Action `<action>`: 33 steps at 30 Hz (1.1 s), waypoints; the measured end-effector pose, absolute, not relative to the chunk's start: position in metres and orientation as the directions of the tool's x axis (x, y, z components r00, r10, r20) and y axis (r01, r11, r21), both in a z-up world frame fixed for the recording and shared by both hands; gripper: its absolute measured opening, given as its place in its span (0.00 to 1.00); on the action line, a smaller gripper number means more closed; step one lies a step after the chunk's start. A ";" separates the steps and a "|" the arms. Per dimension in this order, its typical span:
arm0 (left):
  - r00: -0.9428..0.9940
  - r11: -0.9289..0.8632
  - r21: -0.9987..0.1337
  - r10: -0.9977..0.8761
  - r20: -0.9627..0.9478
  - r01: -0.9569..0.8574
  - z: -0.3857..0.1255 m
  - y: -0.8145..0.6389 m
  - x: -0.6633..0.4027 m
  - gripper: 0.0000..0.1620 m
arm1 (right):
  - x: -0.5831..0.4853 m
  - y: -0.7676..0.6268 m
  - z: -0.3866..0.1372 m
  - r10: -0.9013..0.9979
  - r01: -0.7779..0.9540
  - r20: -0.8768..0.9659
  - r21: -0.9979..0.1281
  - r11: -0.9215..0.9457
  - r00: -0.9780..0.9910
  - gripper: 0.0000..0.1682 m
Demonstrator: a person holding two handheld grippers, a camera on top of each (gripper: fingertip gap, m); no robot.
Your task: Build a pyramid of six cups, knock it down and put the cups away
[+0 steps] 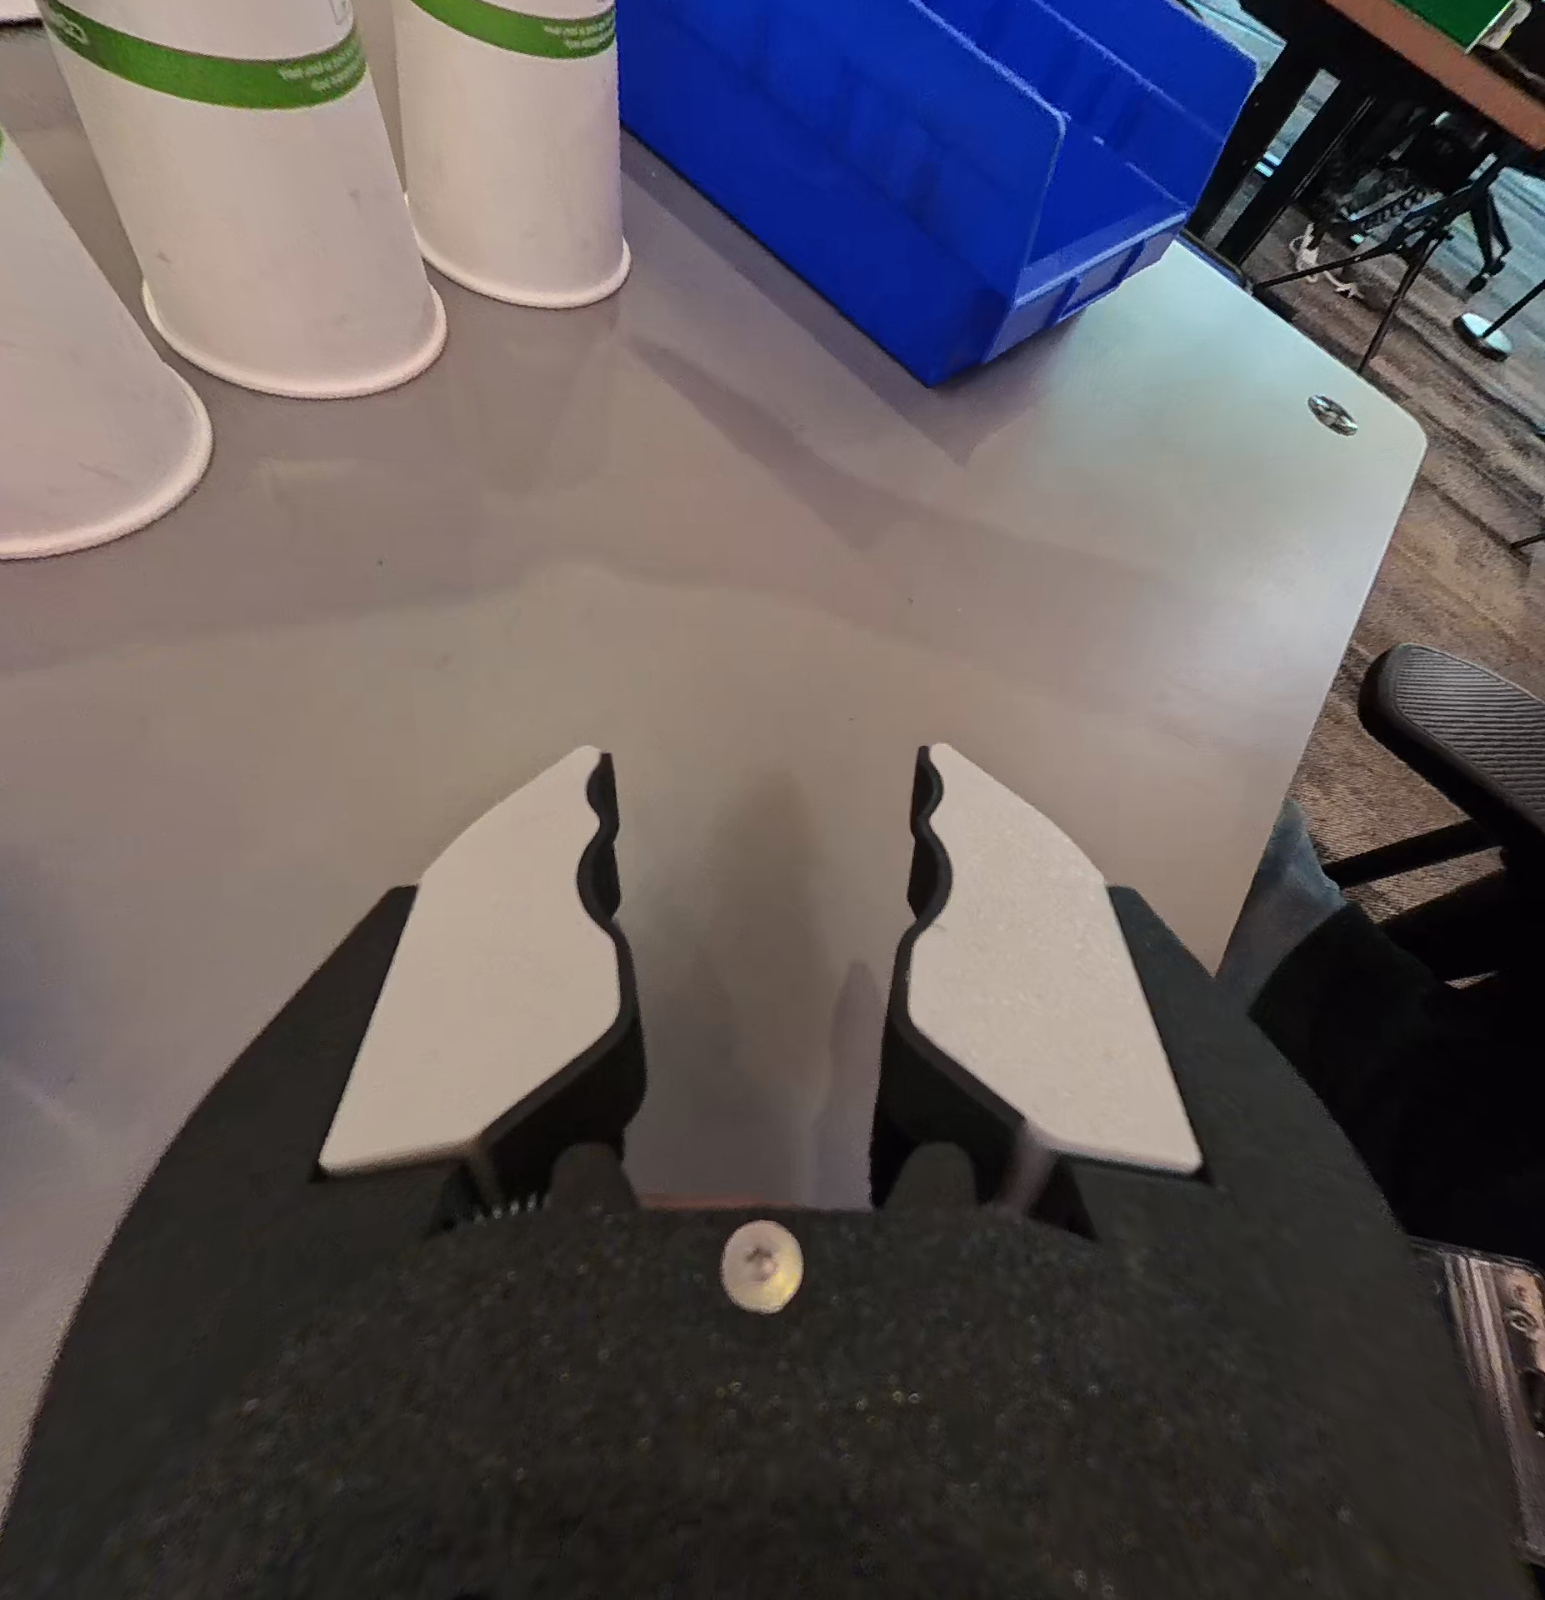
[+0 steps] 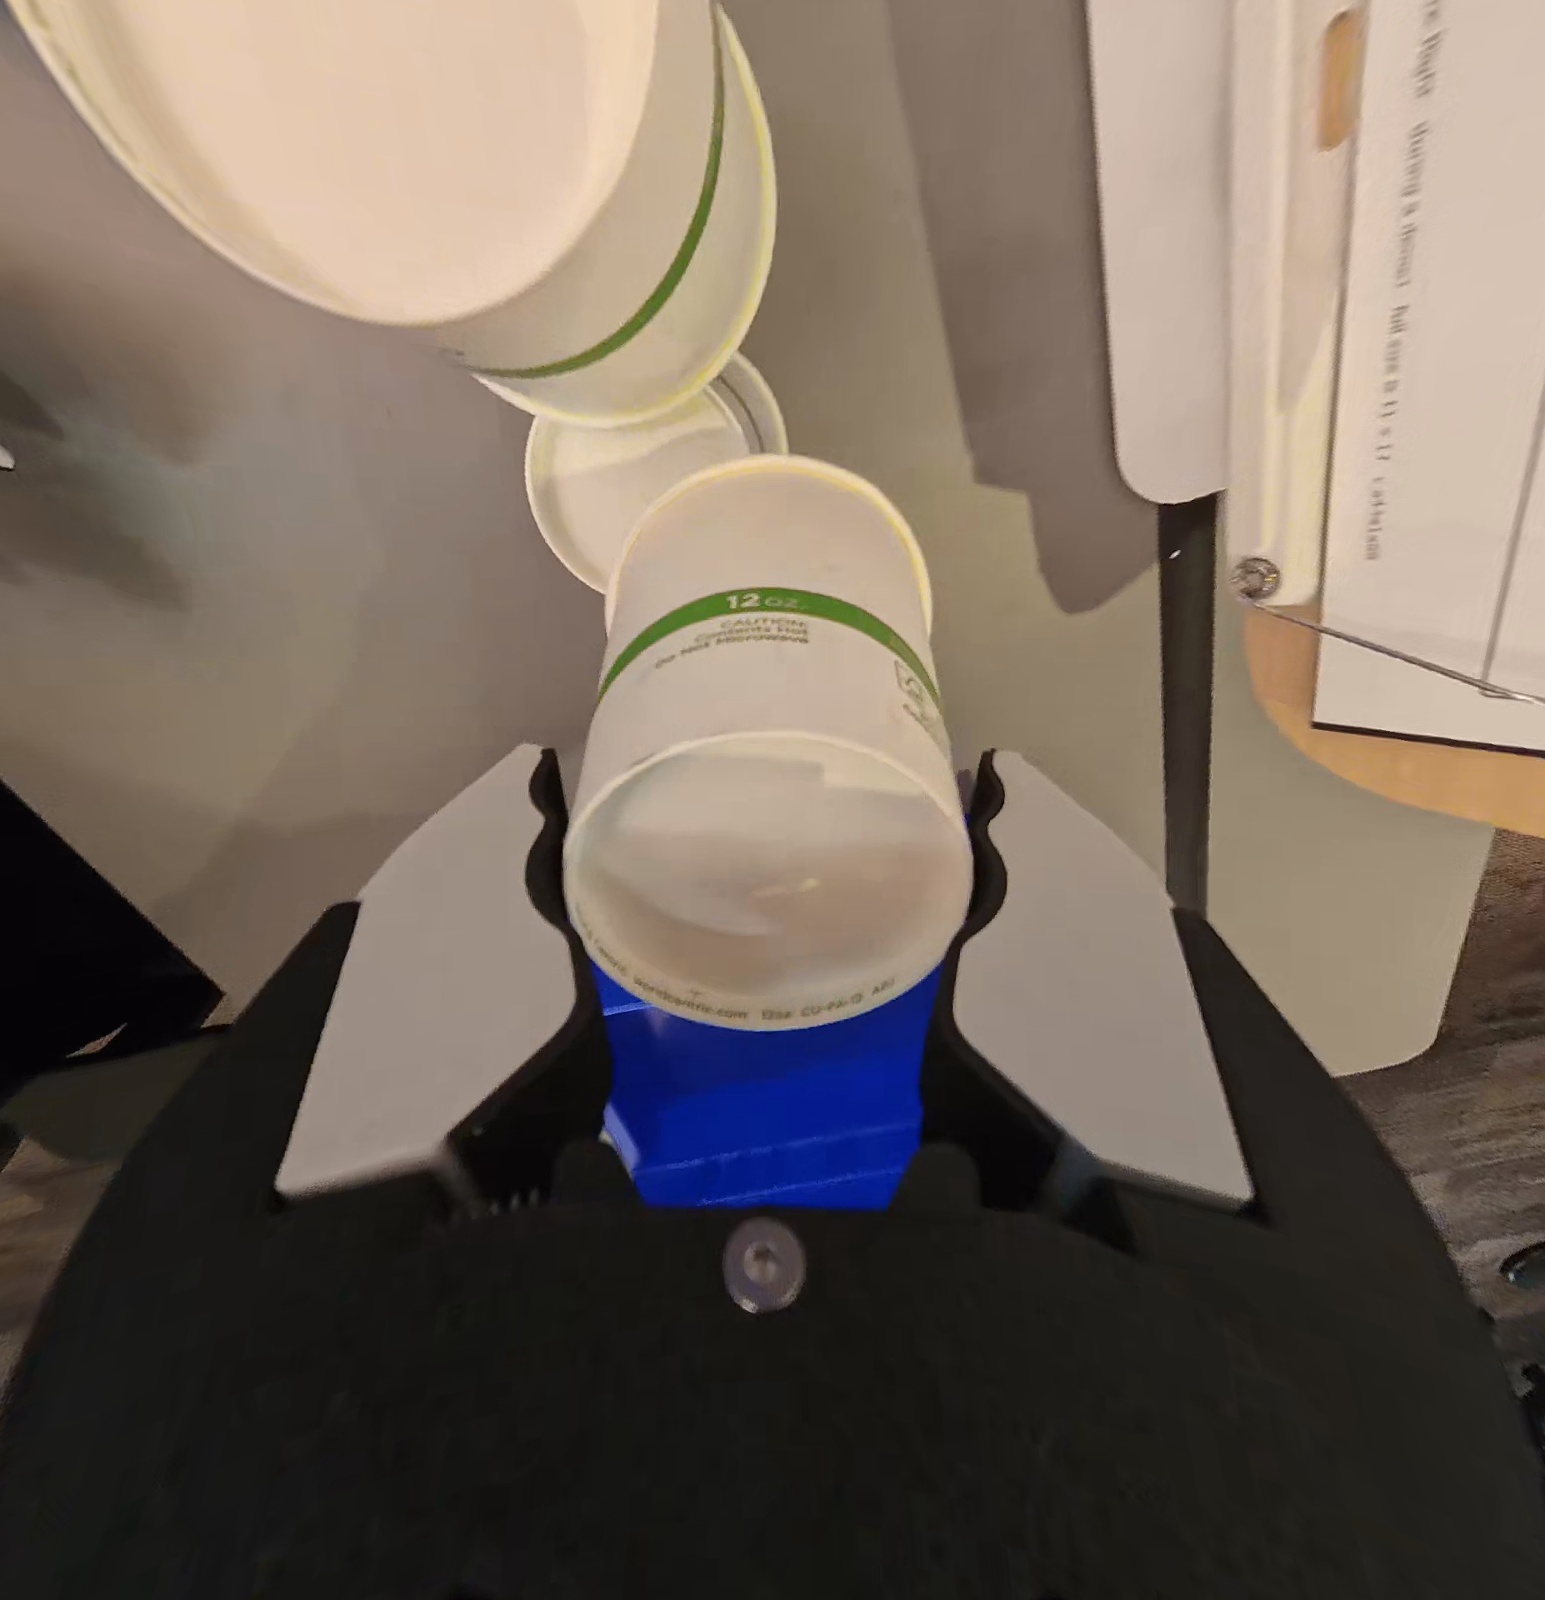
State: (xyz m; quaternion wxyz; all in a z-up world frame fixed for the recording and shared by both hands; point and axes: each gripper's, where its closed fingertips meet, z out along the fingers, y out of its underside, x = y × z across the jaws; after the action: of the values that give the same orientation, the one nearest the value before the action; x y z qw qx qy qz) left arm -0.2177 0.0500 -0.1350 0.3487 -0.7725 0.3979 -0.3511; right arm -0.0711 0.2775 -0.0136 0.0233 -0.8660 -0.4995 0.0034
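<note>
My left hand-held gripper (image 1: 765,770) hovers agape, empty; my right hand-held gripper (image 2: 765,783) clamps a cup (image 2: 765,831) base-first.

Five cups (image 2: 765,762), one bin (image 1: 916,164).

My left camera looks forward and down along my left gripper (image 1: 765,762), low over the grey surface (image 1: 752,563), with upside-down cups (image 1: 267,225) close ahead. My right camera points steeply down from above. Both views share the blue bin (image 1: 907,164) and the cups.
</note>
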 end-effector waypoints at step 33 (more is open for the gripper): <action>0.364 -0.378 -0.825 -0.903 0.229 -0.420 -0.136 0.033 -0.207 0.43 | -0.172 0.091 0.038 0.916 0.200 0.015 -0.977 -0.071 0.401 0.59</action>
State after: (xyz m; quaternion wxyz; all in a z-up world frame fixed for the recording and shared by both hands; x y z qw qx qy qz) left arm -0.2070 0.0328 -0.1363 0.3421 -0.7516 0.4402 -0.3526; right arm -0.1717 0.0911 0.0376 0.5286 -0.6488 -0.4300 0.3388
